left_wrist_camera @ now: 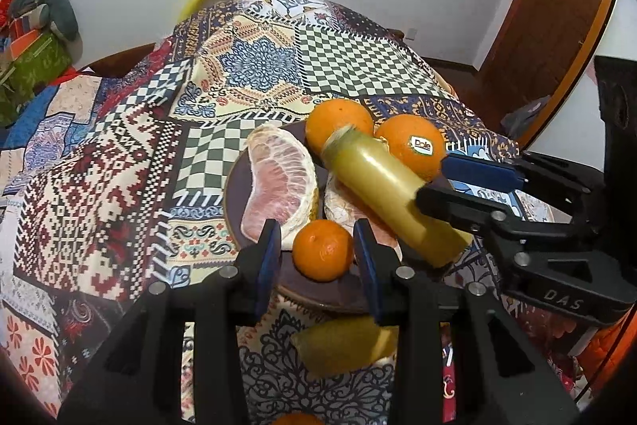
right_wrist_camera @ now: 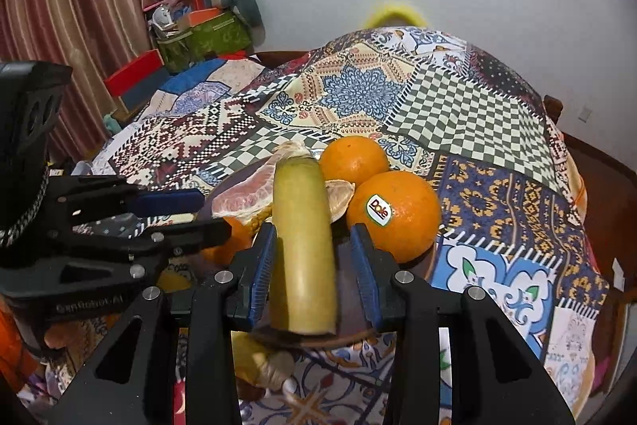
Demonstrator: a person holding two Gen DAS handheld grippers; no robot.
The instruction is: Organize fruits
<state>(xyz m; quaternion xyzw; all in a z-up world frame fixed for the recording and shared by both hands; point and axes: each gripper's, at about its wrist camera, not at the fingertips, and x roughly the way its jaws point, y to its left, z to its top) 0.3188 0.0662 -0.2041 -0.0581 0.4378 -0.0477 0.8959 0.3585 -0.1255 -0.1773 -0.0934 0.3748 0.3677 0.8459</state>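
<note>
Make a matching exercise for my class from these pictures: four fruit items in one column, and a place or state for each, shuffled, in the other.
Column A
1. sugarcane piece
2. mandarin
3. large orange
4. pomelo segment

Column B
a. carries a Dole sticker
b. peeled, pink flesh showing
c. lies between the left tongs
d. lies between the right tongs

Pairs: 1-d, 2-c, 3-a, 4-b
</note>
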